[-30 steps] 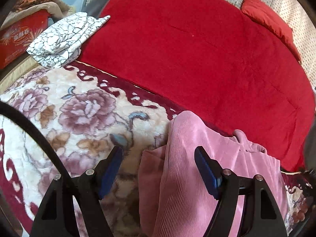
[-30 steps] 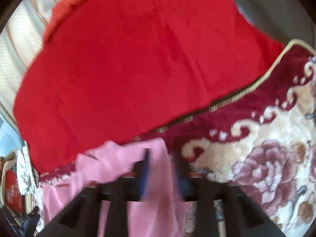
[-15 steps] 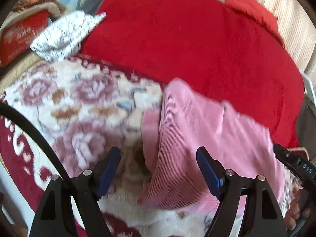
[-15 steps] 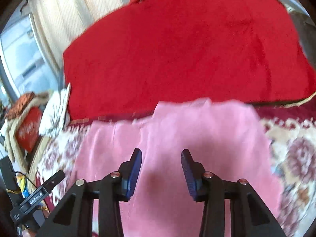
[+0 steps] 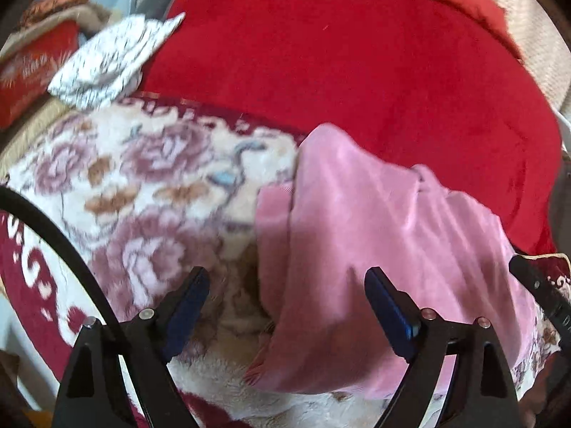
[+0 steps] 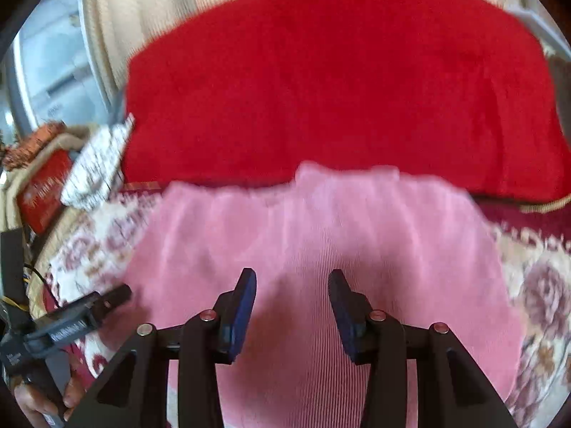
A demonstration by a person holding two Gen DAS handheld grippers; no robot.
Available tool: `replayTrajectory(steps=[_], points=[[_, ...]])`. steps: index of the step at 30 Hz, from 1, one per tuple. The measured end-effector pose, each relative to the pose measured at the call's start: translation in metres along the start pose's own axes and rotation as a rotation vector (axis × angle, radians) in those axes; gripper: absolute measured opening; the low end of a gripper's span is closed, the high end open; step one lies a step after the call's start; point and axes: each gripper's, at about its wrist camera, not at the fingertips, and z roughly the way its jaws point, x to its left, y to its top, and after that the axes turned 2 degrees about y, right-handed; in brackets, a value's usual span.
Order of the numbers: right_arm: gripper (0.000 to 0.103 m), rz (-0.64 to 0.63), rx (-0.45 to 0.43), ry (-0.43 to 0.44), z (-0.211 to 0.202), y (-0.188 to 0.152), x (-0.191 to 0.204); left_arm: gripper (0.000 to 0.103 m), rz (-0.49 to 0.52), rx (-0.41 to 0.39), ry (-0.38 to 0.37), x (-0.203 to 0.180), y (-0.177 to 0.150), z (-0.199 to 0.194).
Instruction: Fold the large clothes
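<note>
on the left, my left gripper (image 5: 287,294) hangs wide open with nothing in it, its jaws straddling the near left edge of the pink garment (image 5: 374,235). a second ago that cloth sat bunched and narrow at the seam of the floral blanket (image 5: 142,185) and red cover (image 5: 357,71); now it lies spread flatter and doubled over, one layer on top of another. further right, my right gripper (image 6: 292,301), which was pinching the cloth a second ago, has let go and hovers partly open above the middle of the garment (image 6: 321,228). i judge one fold is laid down, so next comes smoothing or another fold
</note>
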Motion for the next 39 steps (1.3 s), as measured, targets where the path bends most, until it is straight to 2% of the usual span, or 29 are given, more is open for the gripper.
replayTrajectory(steps=[3,5,7,8,9,11,13,17,19,21,22,23,24,26,30,34,37,39], points=[[0.046,0.015,0.017,0.009,0.0,0.002,-0.005,0.09,0.058,-0.026,-0.017,-0.016,-0.002,-0.003],[0.046,0.047,0.103,-0.003,0.022,-0.005,-0.015,0.09,0.113,-0.01,-0.012,-0.026,-0.004,0.002],[0.044,0.103,0.211,-0.006,0.044,-0.012,-0.028,0.09,0.163,0.068,0.022,-0.038,-0.009,0.02],[0.042,0.111,0.187,0.01,0.043,-0.012,-0.031,0.09,0.18,0.13,0.052,-0.041,-0.013,0.034],[0.042,0.104,0.183,0.011,0.039,-0.01,-0.031,0.091,0.176,0.159,0.057,-0.04,-0.015,0.042],[0.042,0.119,0.169,0.027,0.03,-0.006,-0.034,0.092,0.13,0.182,0.034,-0.037,-0.014,0.048],[0.042,0.122,0.121,0.024,0.017,-0.003,-0.037,0.092,0.139,0.151,0.041,-0.038,-0.01,0.041],[0.042,0.128,0.014,0.032,-0.006,0.006,-0.041,0.091,0.12,0.034,0.065,-0.034,-0.001,0.02],[0.042,0.146,0.029,0.032,-0.004,0.004,-0.047,0.091,0.076,0.021,0.083,-0.023,0.004,0.016],[0.042,0.168,0.096,0.037,0.013,-0.001,-0.051,0.091,0.01,0.045,0.096,-0.009,0.006,0.02],[0.042,0.17,0.17,0.036,0.027,-0.005,-0.054,0.091,-0.034,0.065,0.079,0.0,0.007,0.021],[0.041,0.165,0.201,0.028,0.037,-0.009,-0.056,0.091,-0.07,0.079,0.057,0.006,0.007,0.021],[0.041,0.148,0.17,0.021,0.035,-0.009,-0.054,0.091,-0.103,0.09,0.036,0.015,0.008,0.021],[0.042,0.114,0.178,0.004,0.031,-0.005,-0.049,0.091,-0.146,0.092,0.016,0.026,0.007,0.019],[0.042,0.125,0.119,0.057,0.022,0.001,-0.041,0.091,-0.215,0.092,-0.044,0.045,-0.003,0.008],[0.042,0.098,0.046,0.137,0.004,0.006,-0.027,0.091,-0.282,0.1,-0.144,0.042,-0.036,-0.012],[0.042,0.081,0.07,0.158,0.011,0.003,-0.016,0.091,-0.324,0.153,-0.226,0.029,-0.056,-0.007],[0.042,0.07,0.14,0.113,0.026,-0.002,-0.014,0.091,-0.336,0.185,-0.226,0.018,-0.06,0.006]])
